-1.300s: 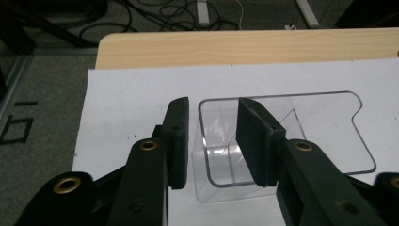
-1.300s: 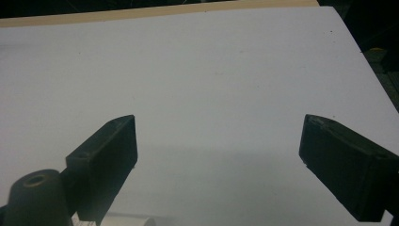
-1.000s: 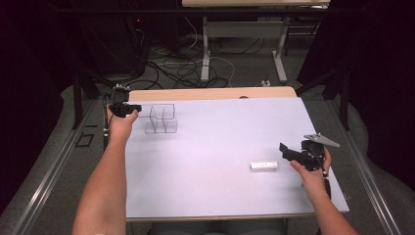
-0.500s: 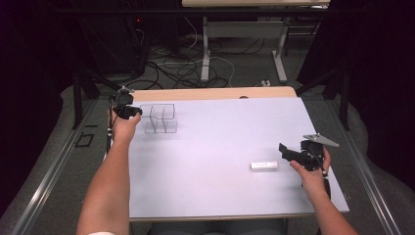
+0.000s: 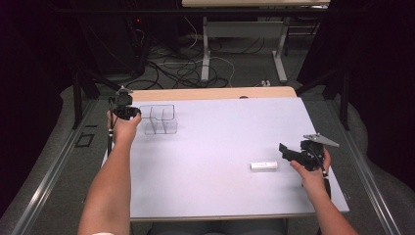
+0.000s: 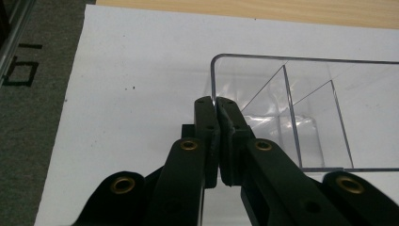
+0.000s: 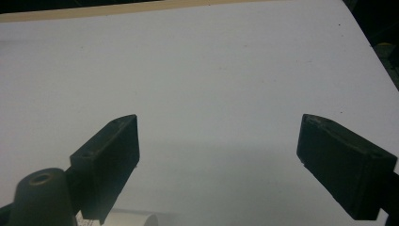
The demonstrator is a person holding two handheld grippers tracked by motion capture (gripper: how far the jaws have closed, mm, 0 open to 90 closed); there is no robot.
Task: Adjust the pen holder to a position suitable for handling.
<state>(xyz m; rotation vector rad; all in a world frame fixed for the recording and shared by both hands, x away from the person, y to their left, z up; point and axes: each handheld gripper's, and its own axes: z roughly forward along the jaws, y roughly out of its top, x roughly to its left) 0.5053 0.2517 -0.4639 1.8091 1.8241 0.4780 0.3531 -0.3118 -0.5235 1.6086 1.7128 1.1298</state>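
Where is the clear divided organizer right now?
In the high view, the clear organizer sits at the far left of the white sheet, near the wooden table edge. The left hand-held gripper is shut on its left wall.

clear divided organizer [image 5: 159, 119] upright at surface's 10 o'clock, left wall pinched; small white block [image 5: 264, 166] lying flat at 4 o'clock.

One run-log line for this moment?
left gripper: shut on clear organizer wall | right gripper: open, beside white block | block: flat on table
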